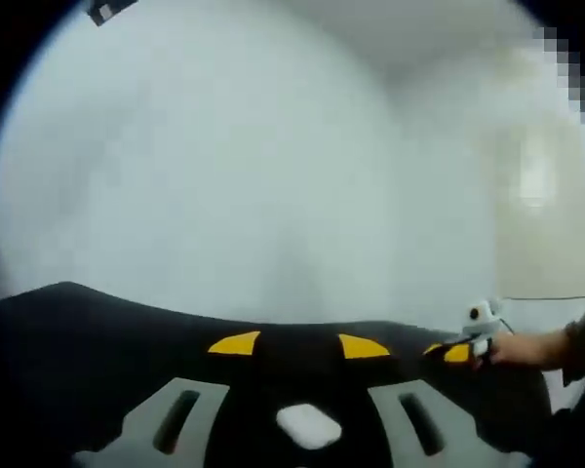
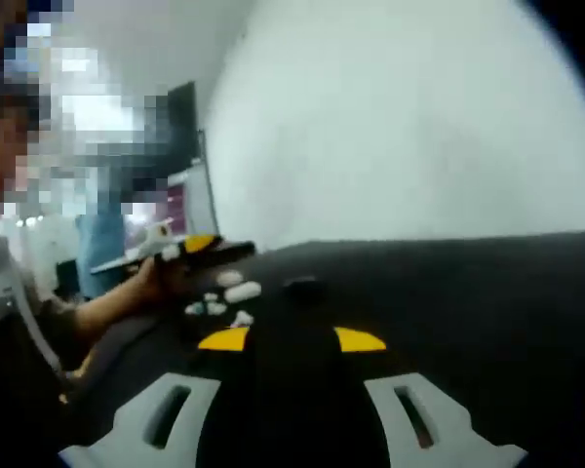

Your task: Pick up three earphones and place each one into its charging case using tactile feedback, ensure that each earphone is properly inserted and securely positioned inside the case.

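My left gripper is open over the black table, yellow-tipped jaws wide apart. A white charging case lies low between them, touching neither jaw. In the left gripper view, the right gripper comes in from the right, held by a hand. My right gripper is open too, with nothing between its jaws. Just beyond its tips lie small white pieces, blurred: one oblong case-like piece and smaller earphone-like bits. The left gripper hovers behind them in a person's hand.
A small dark object rests on the table to the right of the white pieces. A pale wall rises behind the table. A person's arm reaches in from the left, with a dark screen behind it.
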The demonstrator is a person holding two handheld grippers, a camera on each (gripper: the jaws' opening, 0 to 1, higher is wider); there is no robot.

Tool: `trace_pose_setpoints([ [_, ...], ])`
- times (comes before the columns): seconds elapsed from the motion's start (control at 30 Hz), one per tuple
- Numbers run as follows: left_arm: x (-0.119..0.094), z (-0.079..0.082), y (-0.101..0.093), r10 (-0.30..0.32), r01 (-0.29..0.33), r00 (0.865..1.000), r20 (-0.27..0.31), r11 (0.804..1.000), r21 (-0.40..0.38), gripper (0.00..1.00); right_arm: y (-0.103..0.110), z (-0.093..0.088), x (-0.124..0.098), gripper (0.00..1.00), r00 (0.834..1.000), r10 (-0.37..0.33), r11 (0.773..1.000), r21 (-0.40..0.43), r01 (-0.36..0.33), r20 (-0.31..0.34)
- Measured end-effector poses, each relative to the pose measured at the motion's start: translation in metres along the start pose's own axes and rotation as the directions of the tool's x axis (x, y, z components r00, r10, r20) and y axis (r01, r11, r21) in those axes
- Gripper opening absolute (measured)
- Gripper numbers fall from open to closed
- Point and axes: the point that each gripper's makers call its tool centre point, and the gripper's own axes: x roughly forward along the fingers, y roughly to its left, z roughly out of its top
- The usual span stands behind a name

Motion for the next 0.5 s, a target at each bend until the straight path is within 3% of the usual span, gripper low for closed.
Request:
trace_pose_setpoints([
  [0.23,0.001,-0.003,0.0,0.011,-0.011,1.0,-0.004,1.0,0.007,0.25,0.033,0.049,0.016,0.32,0.998,0.055,0.996,-0.07,-0.053,0.025],
  [0.33,0.0,-0.002,0.003,0.025,-0.025,1.0,0.0,1.0,0.018,0.25,0.026,0.053,0.026,0.32,1.0,-0.003,0.99,-0.14,0.001,-0.01],
  [0.47,-0.009,0.007,0.033,0.18,-0.181,0.983,0.033,0.983,0.039,0.27,0.009,0.05,0.045,0.36,0.997,-0.08,0.981,-0.177,0.074,-0.025],
  [0.5,-0.014,0.005,0.047,0.25,-0.251,0.968,0.024,0.967,0.039,0.29,0.007,0.049,0.051,0.37,0.996,-0.089,0.981,-0.175,0.084,-0.023],
])
